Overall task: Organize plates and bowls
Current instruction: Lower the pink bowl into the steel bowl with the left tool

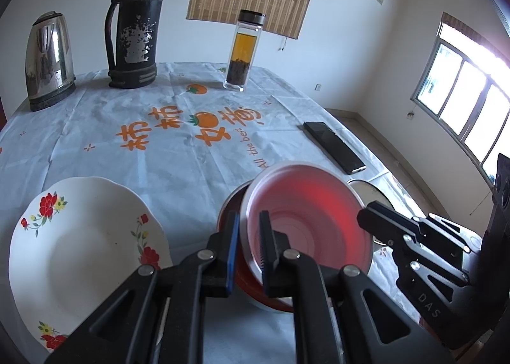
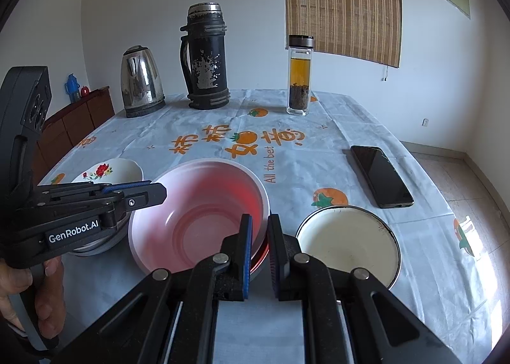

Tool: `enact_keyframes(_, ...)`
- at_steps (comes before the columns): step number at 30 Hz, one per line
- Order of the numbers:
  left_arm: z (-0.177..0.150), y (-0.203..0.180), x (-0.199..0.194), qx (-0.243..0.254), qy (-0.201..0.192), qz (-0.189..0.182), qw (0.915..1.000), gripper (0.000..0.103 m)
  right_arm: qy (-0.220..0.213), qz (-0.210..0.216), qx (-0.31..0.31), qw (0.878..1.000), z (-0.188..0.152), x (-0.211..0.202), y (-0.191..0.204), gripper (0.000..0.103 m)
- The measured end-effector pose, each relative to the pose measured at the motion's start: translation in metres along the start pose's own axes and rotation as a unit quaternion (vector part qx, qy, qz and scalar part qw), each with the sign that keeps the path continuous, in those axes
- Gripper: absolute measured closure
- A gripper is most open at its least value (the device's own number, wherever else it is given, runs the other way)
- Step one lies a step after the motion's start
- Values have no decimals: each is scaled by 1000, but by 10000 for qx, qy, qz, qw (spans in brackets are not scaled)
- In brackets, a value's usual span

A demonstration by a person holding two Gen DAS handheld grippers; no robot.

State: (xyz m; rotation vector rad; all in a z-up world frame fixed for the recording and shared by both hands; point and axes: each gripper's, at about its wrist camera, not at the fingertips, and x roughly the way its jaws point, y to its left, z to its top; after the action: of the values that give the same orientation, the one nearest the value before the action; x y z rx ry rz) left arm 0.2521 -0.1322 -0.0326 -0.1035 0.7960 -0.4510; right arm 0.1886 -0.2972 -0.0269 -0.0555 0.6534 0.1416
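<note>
A pink bowl [image 1: 306, 214] [image 2: 197, 214] rests tilted in a red bowl [image 1: 251, 290] that sits in a grey metal one [image 2: 95, 249]. My left gripper [image 1: 250, 220] [image 2: 156, 193] is shut on the pink bowl's left rim. My right gripper [image 2: 259, 220] [image 1: 363, 217] is shut on its right rim, with the red rim just beneath. A white flowered plate [image 1: 79, 236] [image 2: 108, 169] lies to the left. A cream enamel plate [image 2: 350, 243] [image 1: 369, 192] lies to the right, partly hidden in the left wrist view.
On the printed tablecloth [image 2: 287, 172] a black phone [image 2: 381, 176] lies right of the bowls. A steel kettle [image 2: 140, 83], a worn black thermos [image 2: 207, 58] and a glass tea bottle [image 2: 299, 77] stand along the far edge. A hand [image 2: 32, 284] holds the left gripper.
</note>
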Motion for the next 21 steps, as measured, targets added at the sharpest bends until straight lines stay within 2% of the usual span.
enact_keyframes(21, -2, 4, 9, -75, 190, -78, 9998, 94, 182, -104, -109, 9997, 2, 7, 2, 91)
